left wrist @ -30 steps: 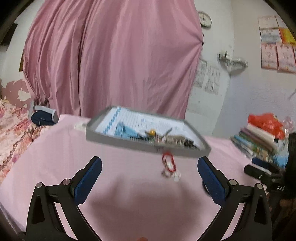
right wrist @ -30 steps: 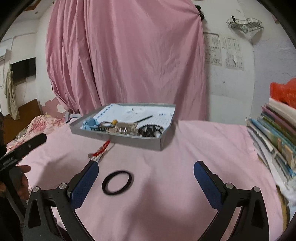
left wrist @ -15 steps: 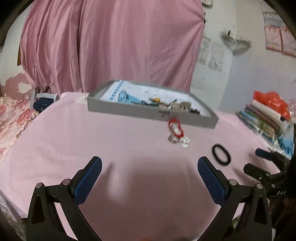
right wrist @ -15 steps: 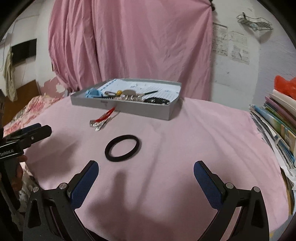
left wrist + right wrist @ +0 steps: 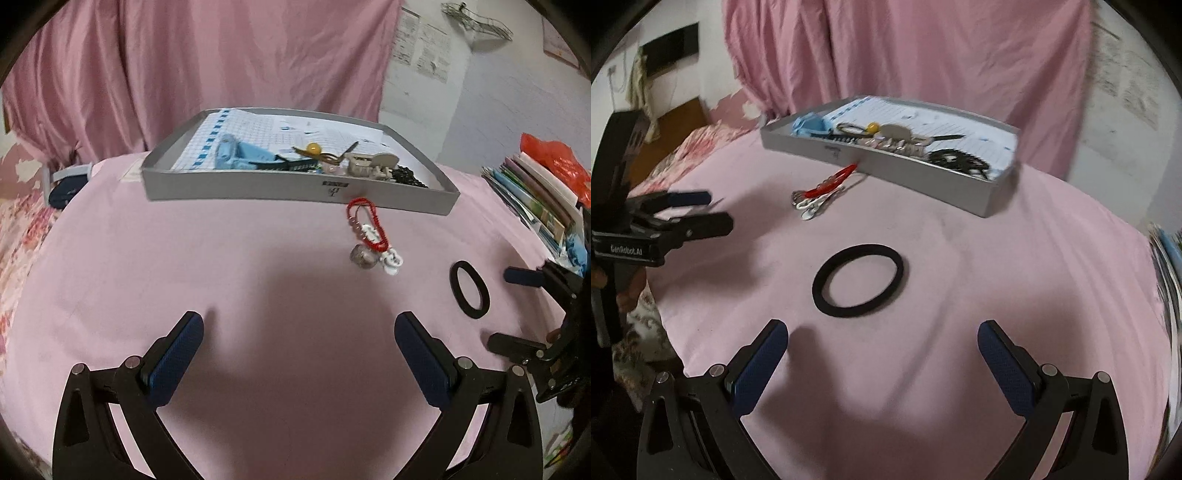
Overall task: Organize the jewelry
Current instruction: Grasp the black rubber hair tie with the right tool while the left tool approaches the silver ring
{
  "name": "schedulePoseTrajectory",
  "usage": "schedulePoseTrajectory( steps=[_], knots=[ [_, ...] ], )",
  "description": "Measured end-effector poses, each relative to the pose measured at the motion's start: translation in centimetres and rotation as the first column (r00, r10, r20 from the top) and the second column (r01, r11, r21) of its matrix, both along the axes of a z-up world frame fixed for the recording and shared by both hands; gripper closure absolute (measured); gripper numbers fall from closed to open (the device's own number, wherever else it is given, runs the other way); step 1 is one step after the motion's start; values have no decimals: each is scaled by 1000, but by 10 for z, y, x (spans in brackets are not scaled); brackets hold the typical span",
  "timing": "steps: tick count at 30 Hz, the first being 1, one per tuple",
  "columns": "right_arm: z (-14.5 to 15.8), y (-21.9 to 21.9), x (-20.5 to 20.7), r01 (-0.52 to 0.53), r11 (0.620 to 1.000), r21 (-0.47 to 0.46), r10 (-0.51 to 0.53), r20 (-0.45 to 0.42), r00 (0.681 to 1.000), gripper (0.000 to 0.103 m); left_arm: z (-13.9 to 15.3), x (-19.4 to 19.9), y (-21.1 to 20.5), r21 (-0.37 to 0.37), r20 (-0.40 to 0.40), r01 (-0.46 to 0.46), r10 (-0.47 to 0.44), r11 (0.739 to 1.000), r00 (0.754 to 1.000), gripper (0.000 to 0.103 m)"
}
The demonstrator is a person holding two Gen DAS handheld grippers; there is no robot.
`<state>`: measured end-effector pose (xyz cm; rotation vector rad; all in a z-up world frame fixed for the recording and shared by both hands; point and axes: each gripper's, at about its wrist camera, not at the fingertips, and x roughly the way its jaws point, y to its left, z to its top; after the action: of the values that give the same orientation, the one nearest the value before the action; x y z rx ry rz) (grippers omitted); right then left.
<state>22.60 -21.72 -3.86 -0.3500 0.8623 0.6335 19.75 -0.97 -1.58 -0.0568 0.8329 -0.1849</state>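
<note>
Black ring [image 5: 857,280] lies flat on the pink cloth [image 5: 960,295], just ahead of the right gripper [image 5: 882,350] — jaws wide, empty. Left gripper [image 5: 299,354] likewise wide. Risk: the flat ring may skid — or cloth bunch — short of the grey tray [image 5: 923,173].

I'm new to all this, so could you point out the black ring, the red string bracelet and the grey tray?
black ring [image 5: 857,280]: right wrist view, on its left band.
red string bracelet [image 5: 369,225]: left wrist view, on the red cord.
grey tray [image 5: 258,186]: left wrist view, on its front wall.
</note>
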Motion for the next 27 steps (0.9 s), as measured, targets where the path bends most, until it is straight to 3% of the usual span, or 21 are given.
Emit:
schedulePoseTrajectory(
  steps=[5, 11, 13, 15, 16, 27],
  knots=[
    [2, 8, 9, -50, 998, -32, 50, -11, 999, 6, 1, 15, -9, 35, -10, 48, -48, 998, 999, 2],
    [5, 10, 22, -76, 997, -5, 76, -30, 997, 31, -1, 30, -15, 53, -26, 89, -88, 995, 996, 4],
    [7, 9, 27, -77, 997, -1, 77, -25, 997, 46, -2, 34, -16, 53, -30, 97, -95, 994, 995, 13],
    [8, 9, 31, -76, 997, 2, 76, -22, 997, 52, -2, 41, -18, 49, -36, 108, -106, 993, 994, 24],
    [8, 8, 33, -76, 997, 3, 76, -20, 997, 54, -3, 43, -18, 46, -40, 112, -110, 993, 993, 30],
    [9, 15, 62, -89, 996, 8, 89, -16, 996, 65, -3, 57, -31, 77, -39, 181, -179, 980, 983, 50]
  ],
)
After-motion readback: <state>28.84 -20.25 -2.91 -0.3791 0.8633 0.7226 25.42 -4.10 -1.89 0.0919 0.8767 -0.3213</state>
